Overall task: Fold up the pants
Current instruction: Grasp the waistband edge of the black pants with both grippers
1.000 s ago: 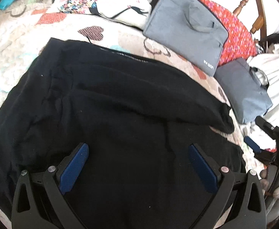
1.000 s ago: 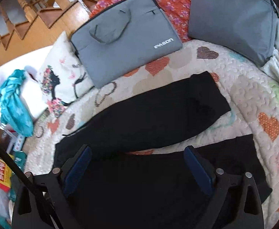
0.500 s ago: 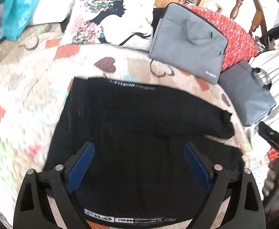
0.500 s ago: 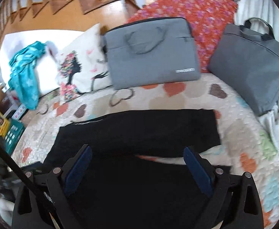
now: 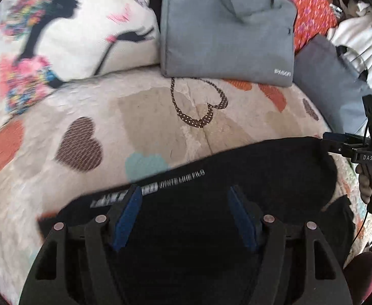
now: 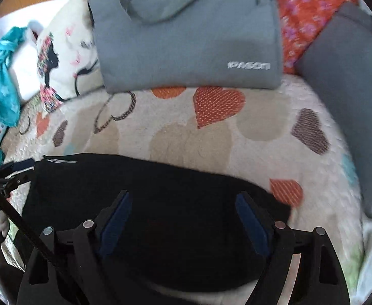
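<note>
we see the bed (image 5: pixel 160 117), under a heart quilt, carrying the black pants (image 5: pixel 236 178); they lie as a long dark band across it, the long axis running side to side in both views, with the printed waistband (image 5: pixel 175 178) along the far edge at the left end. two grey bags (image 6: pixel 186 38) and a cushion (image 5: pixel 84 25) sit well beyond, apart from the cloth.

the coming move, as we judge it, turns on that far edge: it lies just ahead of both sets of jaws, crosswise to them, and each hand covers one end. our left gripper (image 5: pixel 186 213) hangs over the waistband end, the right gripper (image 6: pixel 183 216) over the leg end; in the left view the right one's tip (image 5: pixel 338 142) shows at the band's far right corner. neither looks nearer than the other.

both jaws stand spread with only cloth beneath, nothing pinched. both have just been closing, the left more.

against the earlier frames, the pants filled most of each view and two layers showed apart; now the band sits low in the pictures, and the bags loom larger.
</note>
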Action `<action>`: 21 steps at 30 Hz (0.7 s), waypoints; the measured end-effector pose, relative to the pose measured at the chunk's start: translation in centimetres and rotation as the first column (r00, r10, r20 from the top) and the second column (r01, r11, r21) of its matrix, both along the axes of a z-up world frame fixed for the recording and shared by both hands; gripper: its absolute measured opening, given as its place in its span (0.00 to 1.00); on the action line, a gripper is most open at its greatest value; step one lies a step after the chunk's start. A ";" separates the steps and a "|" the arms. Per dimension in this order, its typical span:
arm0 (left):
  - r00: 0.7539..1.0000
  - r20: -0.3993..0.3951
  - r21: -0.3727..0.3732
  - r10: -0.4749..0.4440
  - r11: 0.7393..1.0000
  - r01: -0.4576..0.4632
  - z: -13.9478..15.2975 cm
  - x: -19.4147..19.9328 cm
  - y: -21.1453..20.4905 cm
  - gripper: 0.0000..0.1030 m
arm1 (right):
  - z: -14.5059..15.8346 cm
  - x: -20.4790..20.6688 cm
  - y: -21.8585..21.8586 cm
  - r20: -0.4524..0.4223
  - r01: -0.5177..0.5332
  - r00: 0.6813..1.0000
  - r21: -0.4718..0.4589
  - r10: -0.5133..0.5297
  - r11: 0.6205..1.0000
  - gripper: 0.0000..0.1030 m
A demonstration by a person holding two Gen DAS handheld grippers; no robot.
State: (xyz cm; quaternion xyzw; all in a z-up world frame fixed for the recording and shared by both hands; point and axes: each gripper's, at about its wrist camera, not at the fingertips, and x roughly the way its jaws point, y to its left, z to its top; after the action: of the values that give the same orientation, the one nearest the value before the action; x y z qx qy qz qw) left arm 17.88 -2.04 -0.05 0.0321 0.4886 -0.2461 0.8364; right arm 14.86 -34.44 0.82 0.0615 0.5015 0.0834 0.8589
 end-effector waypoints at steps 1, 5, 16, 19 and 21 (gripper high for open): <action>1.000 -0.006 0.016 -0.012 1.000 0.012 -0.8 0.9 -0.4 0.67 | -0.7 0.9 0.2 -0.012 -0.018 1.000 -0.004 0.018 1.000 0.84; 0.997 -0.044 0.068 -0.070 0.995 0.073 -3.5 2.9 -1.9 0.68 | -2.6 3.3 0.8 -0.040 -0.070 0.997 0.002 0.070 0.998 0.84; 0.990 -0.022 0.071 -0.141 0.987 0.142 -3.6 3.0 -2.5 0.34 | -4.1 2.8 4.0 -0.015 -0.159 0.987 -0.079 0.158 0.984 0.34; 0.990 -0.020 0.054 -0.139 0.989 0.140 -2.8 2.2 -1.9 0.20 | -3.6 2.3 3.6 -0.023 -0.152 0.988 -0.028 0.152 0.988 0.07; 0.991 0.004 0.067 -0.131 0.989 0.130 -2.1 1.3 -1.9 0.16 | -3.2 1.8 3.9 -0.018 -0.145 0.989 -0.028 0.144 0.989 0.06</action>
State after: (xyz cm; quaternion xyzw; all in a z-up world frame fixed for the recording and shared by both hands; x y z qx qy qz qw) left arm 19.18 -3.90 -2.10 0.0929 0.4898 -0.2838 0.8191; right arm 16.65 -30.58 -2.43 0.0130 0.5126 0.1375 0.8474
